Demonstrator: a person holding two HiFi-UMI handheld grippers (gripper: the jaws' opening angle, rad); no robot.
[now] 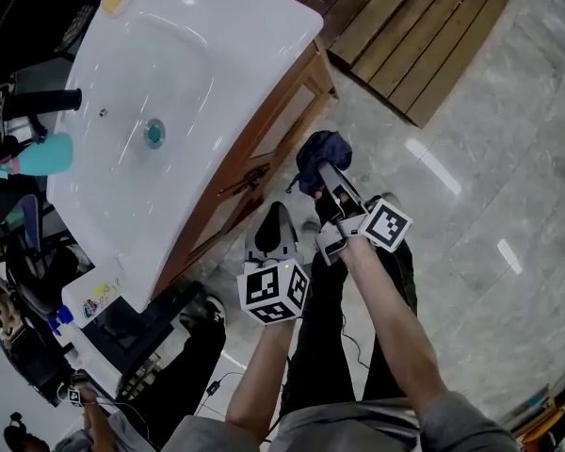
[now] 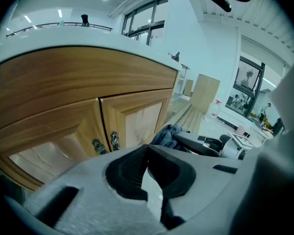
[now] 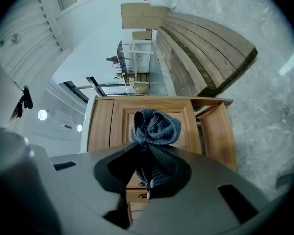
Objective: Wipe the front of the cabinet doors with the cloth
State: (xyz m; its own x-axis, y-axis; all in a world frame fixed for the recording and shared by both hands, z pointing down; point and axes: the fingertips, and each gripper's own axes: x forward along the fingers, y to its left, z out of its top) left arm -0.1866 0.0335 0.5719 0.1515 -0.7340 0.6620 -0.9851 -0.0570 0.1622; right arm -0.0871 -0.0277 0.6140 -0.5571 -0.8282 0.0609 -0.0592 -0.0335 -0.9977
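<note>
At the left, a white washbasin [image 1: 169,83] is sitting on top of the wooden cabinet [image 1: 264,149]. The left gripper [image 1: 276,210] is hanging in front of the cabinet doors [image 2: 132,116], clenched with nothing between its jaws. To its right, the right gripper [image 1: 318,179] is grasping a bunched dark blue cloth [image 1: 322,149] and pointing it toward the right door. I cannot tell if the cloth is touching the wood.

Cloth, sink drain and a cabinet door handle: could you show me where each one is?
Cloth [image 3: 156,126], right gripper view, middle of the bunched blue fabric.
Sink drain [image 1: 153,133], head view, centre of the teal plug.
Door handle [image 2: 114,140], left gripper view, middle of the right-hand ornate metal pull.
</note>
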